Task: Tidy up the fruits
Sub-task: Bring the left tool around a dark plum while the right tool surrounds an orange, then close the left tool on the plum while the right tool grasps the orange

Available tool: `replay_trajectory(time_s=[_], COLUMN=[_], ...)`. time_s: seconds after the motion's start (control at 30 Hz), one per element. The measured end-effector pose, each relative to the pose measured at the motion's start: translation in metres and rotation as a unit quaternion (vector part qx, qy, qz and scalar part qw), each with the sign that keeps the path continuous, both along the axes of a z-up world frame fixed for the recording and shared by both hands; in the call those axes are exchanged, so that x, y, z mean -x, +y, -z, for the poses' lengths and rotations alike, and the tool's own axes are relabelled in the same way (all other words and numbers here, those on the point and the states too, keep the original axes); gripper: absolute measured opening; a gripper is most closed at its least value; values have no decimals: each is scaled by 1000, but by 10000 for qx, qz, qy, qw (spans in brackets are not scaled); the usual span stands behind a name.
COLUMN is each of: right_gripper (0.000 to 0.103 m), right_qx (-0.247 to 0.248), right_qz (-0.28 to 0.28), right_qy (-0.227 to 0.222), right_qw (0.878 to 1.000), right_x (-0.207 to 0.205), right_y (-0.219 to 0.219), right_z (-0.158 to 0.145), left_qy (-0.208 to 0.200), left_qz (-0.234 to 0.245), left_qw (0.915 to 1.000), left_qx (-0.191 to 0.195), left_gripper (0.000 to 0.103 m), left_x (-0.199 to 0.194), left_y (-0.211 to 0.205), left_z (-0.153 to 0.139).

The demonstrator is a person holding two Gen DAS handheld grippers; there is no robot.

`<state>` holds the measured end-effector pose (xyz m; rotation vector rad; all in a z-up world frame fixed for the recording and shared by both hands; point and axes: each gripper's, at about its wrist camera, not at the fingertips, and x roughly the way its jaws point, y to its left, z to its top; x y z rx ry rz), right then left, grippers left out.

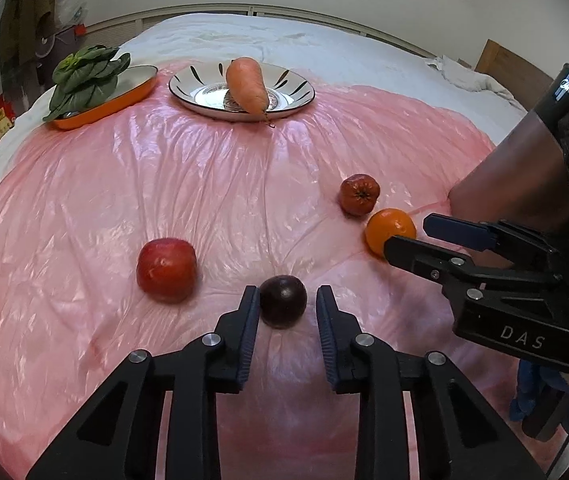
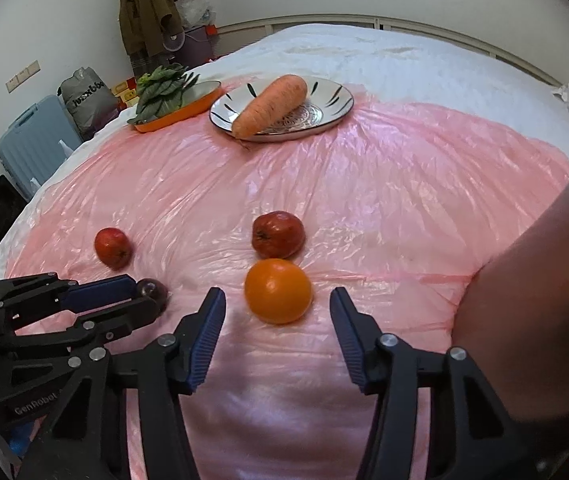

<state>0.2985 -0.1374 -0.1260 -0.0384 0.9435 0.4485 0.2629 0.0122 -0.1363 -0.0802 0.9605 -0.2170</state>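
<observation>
Black two-finger left gripper (image 1: pixel 287 306) sits nearest the lens, its jaws parted on either side of a small dark purple round fruit (image 1: pixel 283 300); the left pad looks to be just touching the skin, the right pad stands a little apart, so nothing is clamped. Beside it, the right gripper (image 2: pixel 277 302) is spread wide with a smooth round orange (image 2: pixel 277 290) lying between and just ahead of its blue ribbed pads, not touching either.

Judging from the layout, the sorting has barely begun — all four fruits rest loose on the sheet. A large red apple (image 1: pixel 167 270) lies left of the purple fruit, and a smaller red apple-like fruit with its calyx showing (image 1: pixel 359 194) lies just beyond the orange. At the far edge, a white ceramic plate with black leaf strokes (image 1: pixel 300 80) carries a fat orange carrot (image 1: pixel 246 84), and an orange-rimmed shallow dish (image 1: pixel 140 88) holds a bunch of dark green leafy greens (image 1: pixel 86 76). No fruit is on either one, and which dish is meant for fruit I cannot tell.

Underneath is a wrinkled pink plastic sheet (image 1: pixel 164 168) spread over a white bed cover (image 1: pixel 324 44) — soft, so round fruit may roll. Around it: pale walls, a light blue hard-shell suitcase (image 2: pixel 32 144), and an olive jacket hanging on a stand (image 2: pixel 144 8).
</observation>
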Motion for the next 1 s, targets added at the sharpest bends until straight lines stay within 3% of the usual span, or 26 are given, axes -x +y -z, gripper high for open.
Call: replay_trajectory(time_s=[0.07, 0.3, 0.4, 0.57, 1.0], right_gripper=[67, 66, 60, 36, 36], right_qx=[-59, -52, -2, -22, -188], right_qz=[7, -114, -154, -183, -231], right_qy=[40, 137, 144, 125, 100], right_qw=[10000, 9998, 9998, 9998, 9995], right_x=[-4, -11, -13, -16, -15], right_y=[-1, 7, 10, 11, 6], right_z=[3, 15, 19, 20, 22], left_qy=[13, -61, -89, -143, -119], left_qz=[11, 77, 77, 57, 48], left_qw=[10000, 9998, 9998, 9998, 9996], left_qx=[-73, -172, -167, -149, -254], left_gripper=[21, 21, 21, 21, 22], left_x=[-3, -4, -6, -7, -11], left_y=[-1, -3, -3, -3, -7], left_z=[2, 7, 8, 9, 15])
